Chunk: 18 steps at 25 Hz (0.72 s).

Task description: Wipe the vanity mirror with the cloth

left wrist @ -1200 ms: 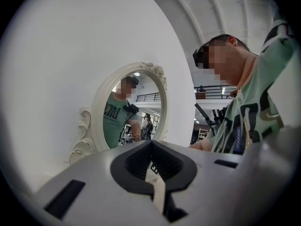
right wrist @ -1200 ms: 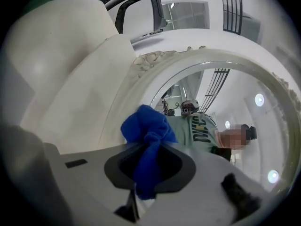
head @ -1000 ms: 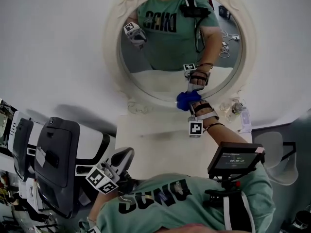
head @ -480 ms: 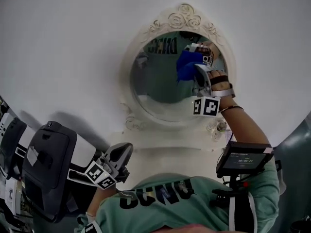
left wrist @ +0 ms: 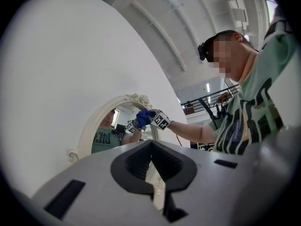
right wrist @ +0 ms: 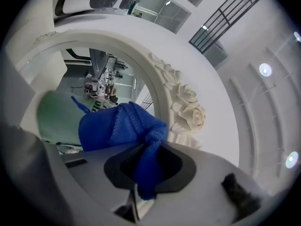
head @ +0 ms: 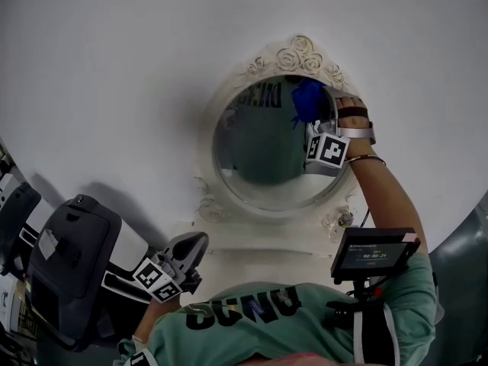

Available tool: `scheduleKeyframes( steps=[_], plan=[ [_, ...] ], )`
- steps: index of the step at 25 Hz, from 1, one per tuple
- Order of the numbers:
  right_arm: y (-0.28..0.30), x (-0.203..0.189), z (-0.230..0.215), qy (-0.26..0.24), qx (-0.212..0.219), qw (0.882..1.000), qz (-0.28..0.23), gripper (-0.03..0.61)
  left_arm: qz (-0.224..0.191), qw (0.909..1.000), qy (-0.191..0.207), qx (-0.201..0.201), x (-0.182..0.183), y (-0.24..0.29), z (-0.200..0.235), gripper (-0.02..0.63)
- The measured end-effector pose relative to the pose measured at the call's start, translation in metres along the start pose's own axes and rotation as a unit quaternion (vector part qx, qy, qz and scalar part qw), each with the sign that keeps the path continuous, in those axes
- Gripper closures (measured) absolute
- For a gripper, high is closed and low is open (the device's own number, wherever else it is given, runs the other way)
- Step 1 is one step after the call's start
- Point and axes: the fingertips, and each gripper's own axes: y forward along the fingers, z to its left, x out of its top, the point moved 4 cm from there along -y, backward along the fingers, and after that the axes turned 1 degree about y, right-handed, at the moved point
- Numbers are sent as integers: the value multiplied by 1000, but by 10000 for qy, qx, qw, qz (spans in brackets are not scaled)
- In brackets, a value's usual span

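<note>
**Desk:** Where is the cloth?

**Photographer:** The blue cloth (head: 307, 97) sits at the upper right of the vanity mirror (head: 263, 147), just below the carved roses (head: 299, 54) that crown the white frame. In the left gripper view the cloth meets its own reflection at the glass.

**Desk:** What holds it?

**Photographer:** The right gripper (head: 310, 118) does, raised on an outstretched arm. Its own view shows the jaws clamped on a bunched fold of the cloth, with the rest of it spilling out toward the glass.

**Desk:** And the other tool?

**Photographer:** The left gripper (head: 189, 248) hangs low at the near left, well apart from the mirror, beside the near left corner of the white vanity table (head: 252, 239). Its jaws are drawn together with nothing between them.

**Desk:** Anything else in shot?

**Photographer:** The person wears a green shirt (head: 252, 311) with dark lettering. A small dark screen (head: 371, 252) sits on a mount at the near right. A black padded seat (head: 69, 269) stands to the left of the table. The mirror hangs against a plain white wall (head: 114, 75), and its glass reflects the green shirt.
</note>
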Motion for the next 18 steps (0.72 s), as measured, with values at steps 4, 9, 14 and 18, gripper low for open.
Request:
scheduleKeyframes(
  steps=[4,9,14,18],
  plan=[
    [3,0,2,159,-47,9999,-27,529,41,10000,-30,36,-1,-2,3,604],
    [0,-4,6,576,80,9982,-114,529,158,9998,-95,-41,-5,9,4,604],
    [-28,-13,71,589,379,9974,-176,529,433,9986,-269,-127,-19,22,4,604],
    [-79,-17,168,737,1070,9914,-159,529,701,9963,-492,-57,-33,23,4,604]
  ],
)
